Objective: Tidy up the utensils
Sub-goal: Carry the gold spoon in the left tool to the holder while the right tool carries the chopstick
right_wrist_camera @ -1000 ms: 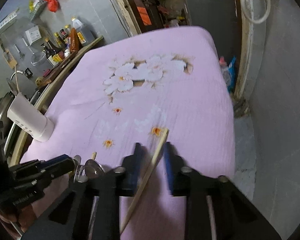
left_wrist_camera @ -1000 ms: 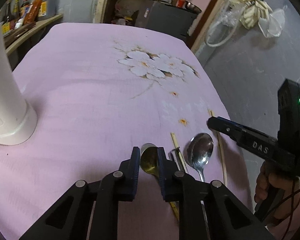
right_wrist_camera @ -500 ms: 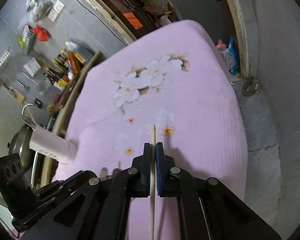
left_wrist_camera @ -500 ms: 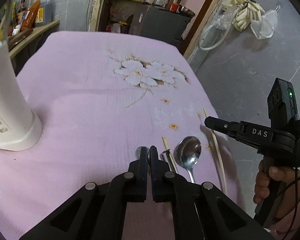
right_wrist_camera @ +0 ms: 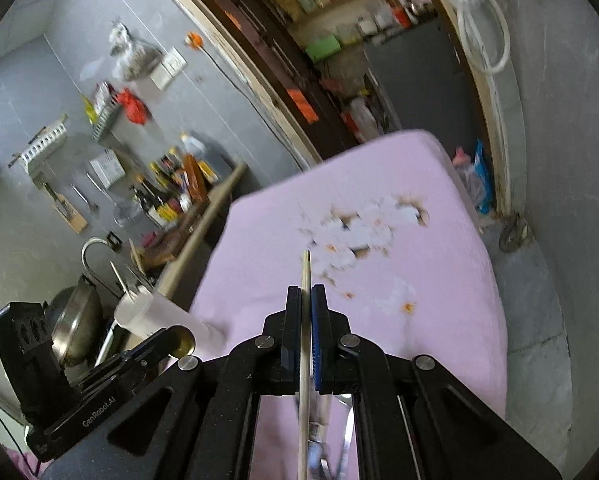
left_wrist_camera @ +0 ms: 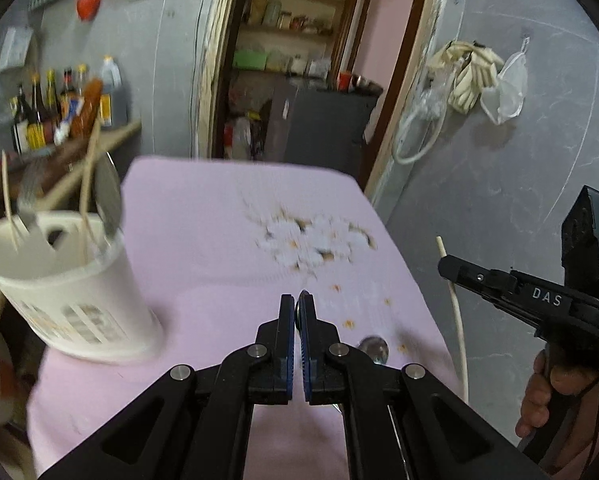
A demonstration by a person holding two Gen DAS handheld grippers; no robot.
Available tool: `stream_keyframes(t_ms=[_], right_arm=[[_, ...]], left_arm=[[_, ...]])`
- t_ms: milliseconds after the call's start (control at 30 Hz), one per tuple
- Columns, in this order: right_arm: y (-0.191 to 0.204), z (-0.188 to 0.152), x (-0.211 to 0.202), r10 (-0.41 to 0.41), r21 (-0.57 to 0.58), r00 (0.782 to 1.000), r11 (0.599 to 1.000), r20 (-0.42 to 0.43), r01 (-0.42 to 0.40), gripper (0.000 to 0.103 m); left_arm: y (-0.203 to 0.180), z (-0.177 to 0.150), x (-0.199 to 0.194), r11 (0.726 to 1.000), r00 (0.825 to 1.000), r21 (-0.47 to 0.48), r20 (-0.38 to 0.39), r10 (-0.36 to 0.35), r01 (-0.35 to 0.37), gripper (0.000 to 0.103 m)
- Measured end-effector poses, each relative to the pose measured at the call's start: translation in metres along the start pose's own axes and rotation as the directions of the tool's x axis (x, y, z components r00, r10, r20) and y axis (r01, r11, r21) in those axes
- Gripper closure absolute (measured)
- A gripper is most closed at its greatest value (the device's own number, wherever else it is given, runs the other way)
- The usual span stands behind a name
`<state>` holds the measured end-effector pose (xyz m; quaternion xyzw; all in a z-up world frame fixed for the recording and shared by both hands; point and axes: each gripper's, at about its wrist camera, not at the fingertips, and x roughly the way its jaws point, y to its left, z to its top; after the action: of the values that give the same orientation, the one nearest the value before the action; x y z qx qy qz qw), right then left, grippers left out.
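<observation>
Both tongs are clamped: left gripper (left_wrist_camera: 298,312) on a spoon (right_wrist_camera: 181,343), right gripper (right_wrist_camera: 306,308) on a chopstick (right_wrist_camera: 304,320). Bare pink tablecloth (left_wrist_camera: 203,248) is seen ahead, bounded left by a white holder (left_wrist_camera: 71,304).

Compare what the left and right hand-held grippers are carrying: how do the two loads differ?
The left hand-held gripper is shut on a spoon; the right hand-held gripper is shut on a chopstick. The spoon is metal with a rounded, brassy bowl; the chopstick is a thin, pale, straight stick. Both are pinched between closed jaws.
</observation>
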<state>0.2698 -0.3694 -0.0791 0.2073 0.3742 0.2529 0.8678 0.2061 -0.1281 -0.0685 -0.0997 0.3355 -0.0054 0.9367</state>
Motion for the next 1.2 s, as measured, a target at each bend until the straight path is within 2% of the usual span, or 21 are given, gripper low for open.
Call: stream_keyframes(t_ms=[100, 267, 467, 667, 800, 967, 1067, 1200], right_arm=[[0.023, 0.007, -0.009, 0.011, -0.017, 0.997, 1.0, 0.07, -0.01, 0.099], [0.083, 0.02, -0.016, 0.061, -0.118, 0.98, 0.992, 0.191, -0.039, 0.099], [0.153, 0.033, -0.011, 0.132, -0.222, 0.955, 0.972, 0.265, -0.073, 0.099], [0.206, 0.042, 0.003, 0.214, -0.266, 0.928, 0.955, 0.306, -0.133, 0.099], [0.228, 0.049, 0.025, 0.267, -0.247, 0.907, 0.95, 0.326, -0.191, 0.099], [0.248, 0.054, 0.056, 0.295, -0.251, 0.894, 0.944, 0.339, -0.216, 0.099], [0.255, 0.053, 0.08, 0.31, -0.249, 0.892, 0.94, 0.33, -0.235, 0.099], [0.258, 0.045, 0.109, 0.288, -0.245, 0.906, 0.945, 0.311, -0.217, 0.099]], left_arm=[[0.009, 0.013, -0.016, 1.0, 0.999, 0.022, 0.035, -0.005, 0.004, 0.1], [0.034, 0.036, -0.041, 1.0, 0.997, 0.019, 0.08, 0.0, -0.002, 0.1], [0.075, 0.058, -0.068, 1.0, 0.989, -0.007, 0.144, 0.021, -0.02, 0.1], [0.125, 0.078, -0.091, 0.998, 0.976, -0.039, 0.211, 0.058, -0.051, 0.1], [0.161, 0.091, -0.105, 0.994, 0.963, -0.071, 0.252, 0.096, -0.081, 0.1], [0.2, 0.107, -0.113, 0.986, 0.941, -0.087, 0.295, 0.164, -0.144, 0.1], [0.218, 0.111, -0.111, 0.978, 0.928, -0.09, 0.307, 0.209, -0.191, 0.1], [0.239, 0.114, -0.099, 0.963, 0.915, -0.107, 0.301, 0.268, -0.247, 0.1]])
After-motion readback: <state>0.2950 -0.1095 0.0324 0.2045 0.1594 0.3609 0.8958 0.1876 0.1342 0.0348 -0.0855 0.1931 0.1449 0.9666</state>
